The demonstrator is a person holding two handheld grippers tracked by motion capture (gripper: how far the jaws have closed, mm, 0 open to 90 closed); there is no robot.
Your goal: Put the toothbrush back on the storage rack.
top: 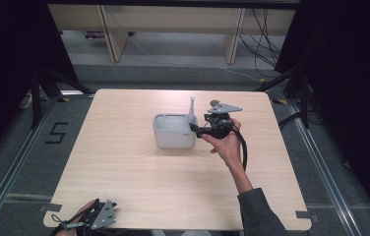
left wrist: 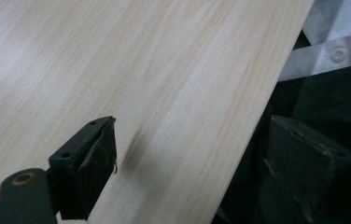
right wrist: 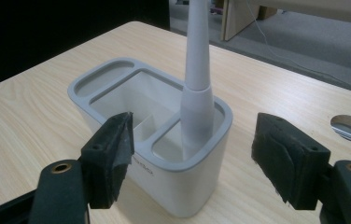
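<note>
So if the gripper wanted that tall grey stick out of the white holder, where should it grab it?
Probably the thicker lower handle just above the holder's rim, coming from the right gripper's side. The stick stands upright in the corner compartment nearest that open gripper, and its slim upper taper looks likelier to slip.

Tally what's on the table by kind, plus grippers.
White compartment holder: 1
White tapered handle standing in the holder's end compartment: 1
Handheld grippers: 2, the right gripper open at the holder, the left gripper open at the table's near edge
Total: 4
</note>
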